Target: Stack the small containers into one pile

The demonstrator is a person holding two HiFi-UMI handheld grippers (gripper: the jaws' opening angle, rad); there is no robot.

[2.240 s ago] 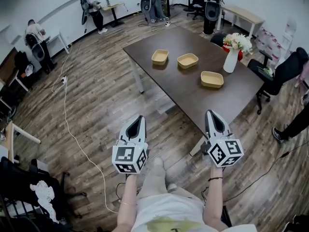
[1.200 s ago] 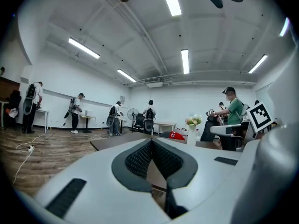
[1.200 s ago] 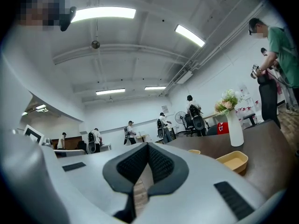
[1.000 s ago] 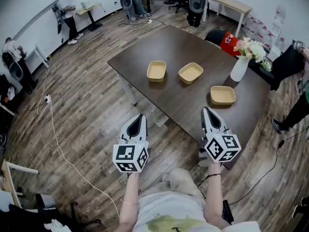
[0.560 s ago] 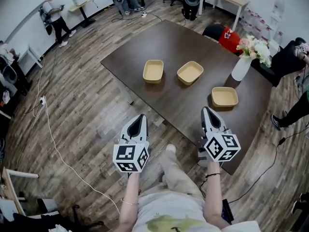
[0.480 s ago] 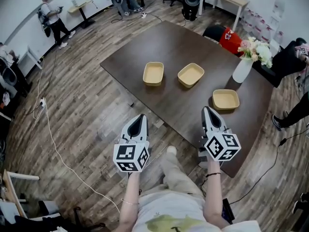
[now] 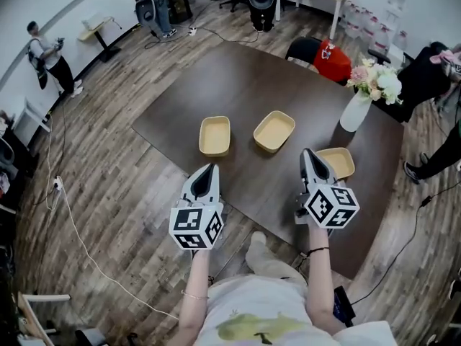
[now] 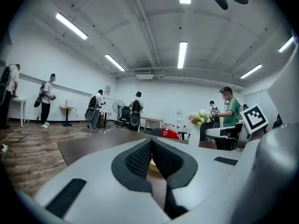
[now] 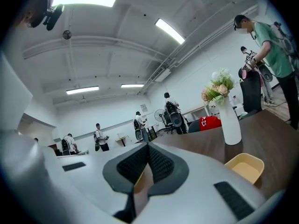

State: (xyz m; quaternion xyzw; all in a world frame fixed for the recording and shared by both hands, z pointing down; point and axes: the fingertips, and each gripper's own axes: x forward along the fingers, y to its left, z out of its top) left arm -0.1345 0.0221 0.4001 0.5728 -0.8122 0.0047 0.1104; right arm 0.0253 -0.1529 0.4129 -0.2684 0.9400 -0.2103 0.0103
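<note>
**Three loose trays, both grippers empty**

The dark brown table (image 7: pixel 238 85) fills the middle of my head view, and everything I need sits on its near half. Off to the right stands a white vase (image 7: pixel 354 112) of flowers, near the right-hand tray, so I would keep that side slow.

The small containers are three shallow tan rectangular trays, none stacked yet: the left container (image 7: pixel 215 135), the middle container (image 7: pixel 274 130) just beside it, and the right container (image 7: pixel 338 163) set apart, partly behind my right gripper (image 7: pixel 307 154).

I judge them light and thin-walled, with rims that give a little, and likely to skate on the smooth tabletop. I would pinch a short-side wall, one jaw inside and one outside, gently. They look alike in shape, so they should nest.

My left gripper (image 7: pixel 208 170) has its pads pressed together on nothing; the right one is the same.

I can read no brand or label on the trays; the cubes carry only square markers.
</note>
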